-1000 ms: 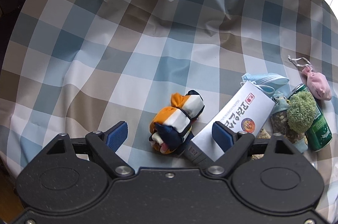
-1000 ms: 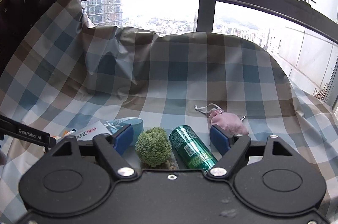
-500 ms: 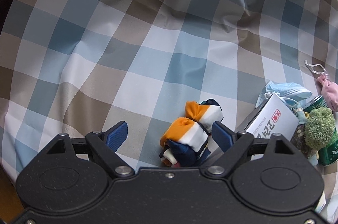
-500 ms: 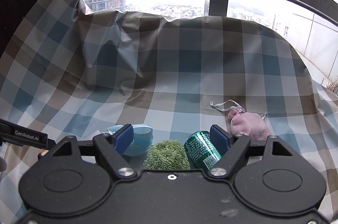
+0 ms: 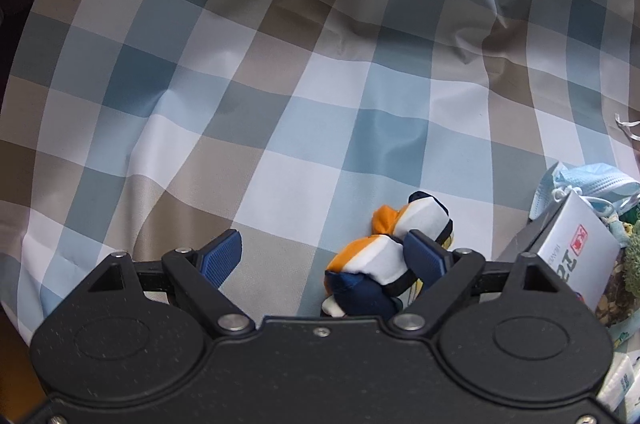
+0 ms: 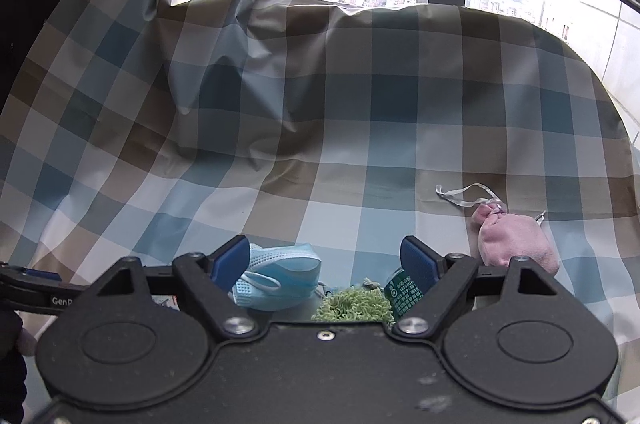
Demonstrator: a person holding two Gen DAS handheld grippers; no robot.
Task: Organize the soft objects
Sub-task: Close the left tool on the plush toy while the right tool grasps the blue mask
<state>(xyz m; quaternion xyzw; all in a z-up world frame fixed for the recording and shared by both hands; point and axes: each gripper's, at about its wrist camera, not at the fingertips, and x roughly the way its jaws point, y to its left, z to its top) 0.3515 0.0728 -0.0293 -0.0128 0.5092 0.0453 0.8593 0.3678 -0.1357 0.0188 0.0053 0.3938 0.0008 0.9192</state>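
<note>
An orange, white and navy plush toy (image 5: 384,256) lies on the chequered cloth (image 5: 280,127). It rests against the inside of the right finger of my left gripper (image 5: 324,256). Those jaws are opening, and the left pad stands well apart from the toy. My right gripper (image 6: 324,260) is also opening, low over a light blue face mask (image 6: 280,280) and a green fuzzy ball (image 6: 354,304). Both lie loose between its fingers, with no pad pressing on them. A pink drawstring pouch (image 6: 512,240) lies to the right of that gripper.
A green can (image 6: 404,294) sits behind the right finger of the right gripper. A white printed box (image 5: 572,256) and a clear snack bag (image 5: 612,292) lie right of the toy. The cloth rises into a draped backrest (image 6: 360,63) below a window. The left tool's body (image 6: 32,288) shows at the left edge.
The left gripper shifted left and lower, so the toy now sits by its right finger. The right gripper advanced over the ball and can, and the mask came between its fingers. Both jaws widened slightly.
</note>
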